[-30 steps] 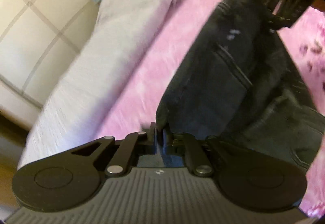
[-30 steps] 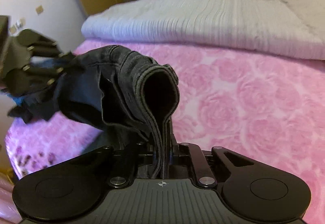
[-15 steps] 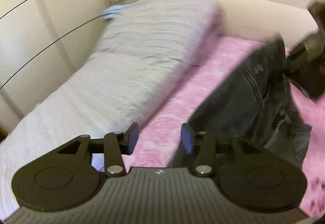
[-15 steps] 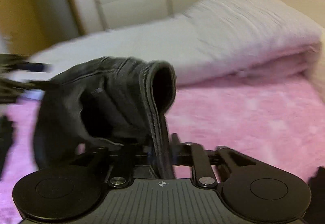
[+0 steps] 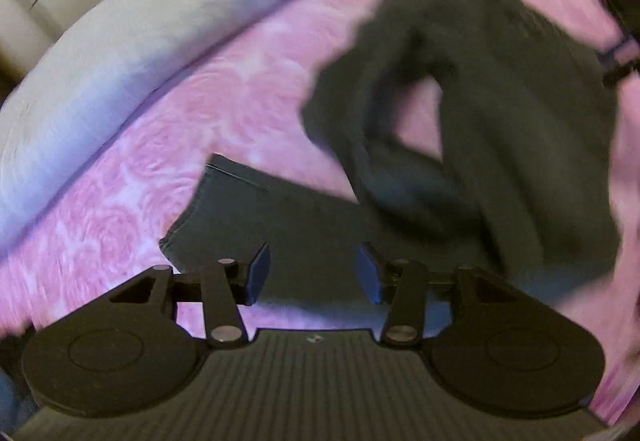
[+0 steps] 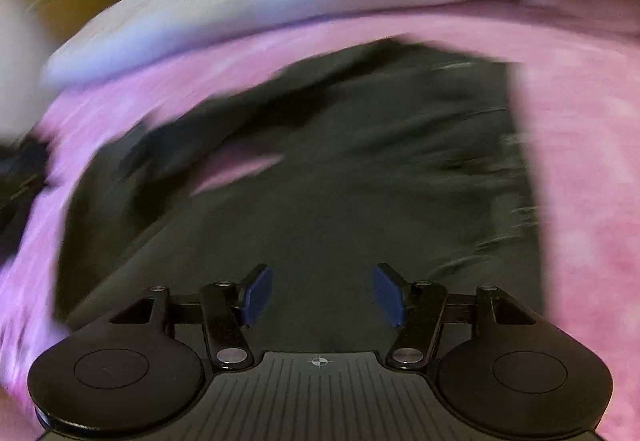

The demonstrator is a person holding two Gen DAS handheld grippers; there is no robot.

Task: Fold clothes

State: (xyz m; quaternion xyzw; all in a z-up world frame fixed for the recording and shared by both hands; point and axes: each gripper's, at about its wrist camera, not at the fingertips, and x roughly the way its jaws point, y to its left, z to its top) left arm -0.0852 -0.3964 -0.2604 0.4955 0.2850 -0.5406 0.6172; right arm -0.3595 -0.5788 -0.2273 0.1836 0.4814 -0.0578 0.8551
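Left wrist view: my left gripper (image 5: pixel 312 275) and right gripper (image 6: pixel 318 295) are both released, empty; the dark trousers (image 5: pixel 500 121) lie crumpled on the pink bedspread (image 5: pixel 168 145), I judge folding unfinished

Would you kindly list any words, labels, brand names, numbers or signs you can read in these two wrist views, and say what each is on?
None: no legible text in either view.
Left tongs: only a small crosshair mark on the ribbed body, no lettering.
Right tongs: the same crosshair mark, no lettering.
Dark trousers: motion-blurred; any label is unreadable.
Pink rose-patterned blanket: pattern only, no words.
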